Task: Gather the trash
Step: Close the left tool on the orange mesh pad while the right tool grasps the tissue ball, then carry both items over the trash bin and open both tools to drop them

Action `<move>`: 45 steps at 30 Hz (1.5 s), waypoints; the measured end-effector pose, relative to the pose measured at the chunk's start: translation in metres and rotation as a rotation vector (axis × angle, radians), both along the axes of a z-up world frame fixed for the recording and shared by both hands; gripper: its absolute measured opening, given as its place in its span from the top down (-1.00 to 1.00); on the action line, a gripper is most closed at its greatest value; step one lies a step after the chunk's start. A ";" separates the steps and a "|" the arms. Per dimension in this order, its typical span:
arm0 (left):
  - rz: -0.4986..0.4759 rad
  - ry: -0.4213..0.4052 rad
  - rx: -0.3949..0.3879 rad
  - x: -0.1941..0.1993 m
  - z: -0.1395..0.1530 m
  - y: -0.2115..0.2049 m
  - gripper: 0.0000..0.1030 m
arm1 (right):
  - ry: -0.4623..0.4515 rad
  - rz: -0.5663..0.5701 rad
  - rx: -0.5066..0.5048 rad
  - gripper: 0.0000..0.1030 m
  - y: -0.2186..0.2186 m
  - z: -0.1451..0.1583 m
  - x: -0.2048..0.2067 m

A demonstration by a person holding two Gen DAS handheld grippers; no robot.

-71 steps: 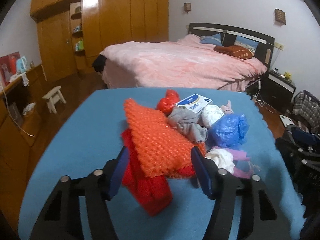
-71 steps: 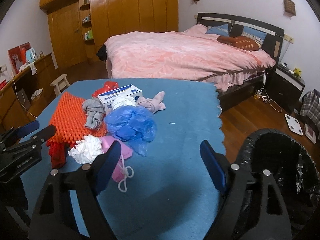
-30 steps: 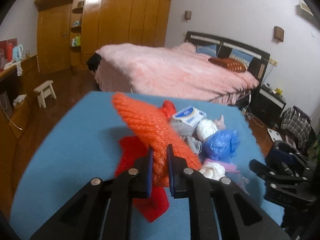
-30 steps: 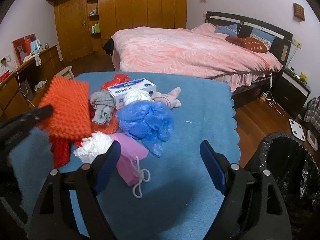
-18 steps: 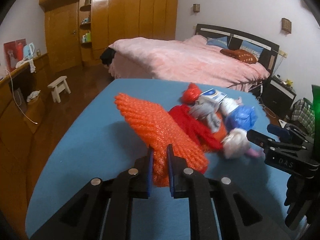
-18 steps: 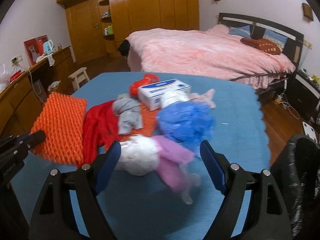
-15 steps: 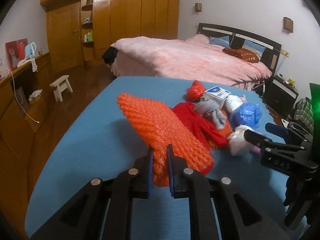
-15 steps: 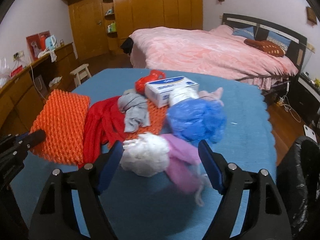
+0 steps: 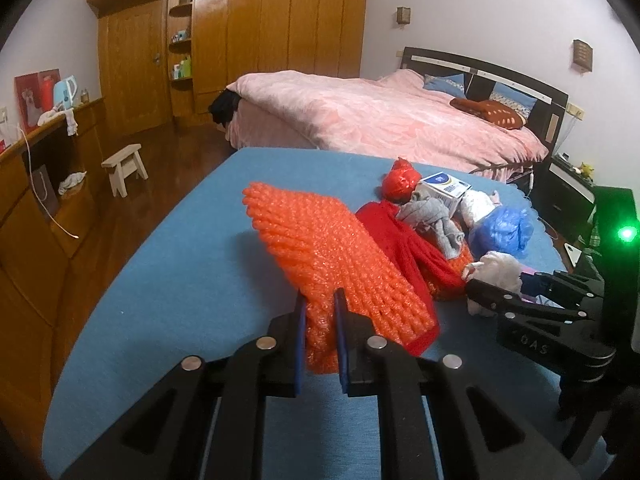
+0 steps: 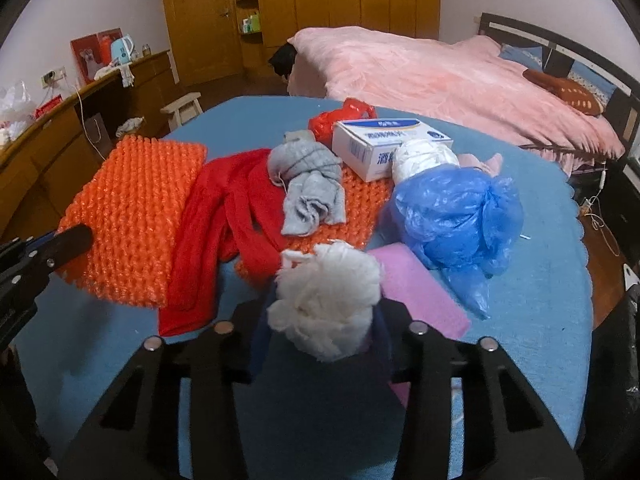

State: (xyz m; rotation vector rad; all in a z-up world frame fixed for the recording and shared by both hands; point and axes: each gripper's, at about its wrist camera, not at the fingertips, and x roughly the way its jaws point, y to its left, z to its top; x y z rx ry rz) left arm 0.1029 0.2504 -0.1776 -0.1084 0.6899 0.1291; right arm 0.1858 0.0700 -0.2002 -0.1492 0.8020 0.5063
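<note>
Right tongs [image 10: 320, 344] now closing around white wad [image 10: 326, 300]; earlier they gaped.

Glossy, bumpy orange bubble wrap [image 9: 340, 264], a crinkled shiny blue plastic bag [image 10: 456, 212], soft grey cloth [image 10: 310, 188], a smooth cardboard box [image 10: 384, 144] and fluffy white wadding [image 10: 328, 300] are seen on the matt blue table cover [image 9: 180, 288].

Table [image 10: 532, 280] bare at near edge & far right side: free passage there. Middle clogged w/ blue bag [image 10: 456, 216], box [image 10: 384, 144], red cloth [image 10: 224, 236], orange mesh [image 10: 132, 216]. Black bin [image 10: 624, 352], prob., blocks right edge.
</note>
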 end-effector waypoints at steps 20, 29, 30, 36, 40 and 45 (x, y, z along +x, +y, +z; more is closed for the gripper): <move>-0.196 -0.094 -0.011 -0.003 0.062 -0.086 0.75 | -0.099 -0.087 0.167 0.22 -0.110 0.083 -0.038; -0.386 -0.120 -0.027 0.010 0.075 -0.167 0.75 | -0.152 -0.274 0.134 0.22 -0.192 0.096 -0.042; -0.405 -0.122 -0.028 0.012 0.076 -0.174 0.75 | -0.153 -0.301 0.131 0.22 -0.203 0.097 -0.044; -0.526 -0.111 -0.054 0.027 0.072 -0.236 0.75 | -0.156 -0.455 0.095 0.22 -0.272 0.089 -0.053; -0.606 -0.096 -0.078 0.036 0.071 -0.279 0.75 | -0.157 -0.542 0.071 0.22 -0.311 0.081 -0.062; -0.689 -0.076 -0.096 0.048 0.065 -0.328 0.75 | -0.157 -0.642 0.060 0.21 -0.357 0.071 -0.070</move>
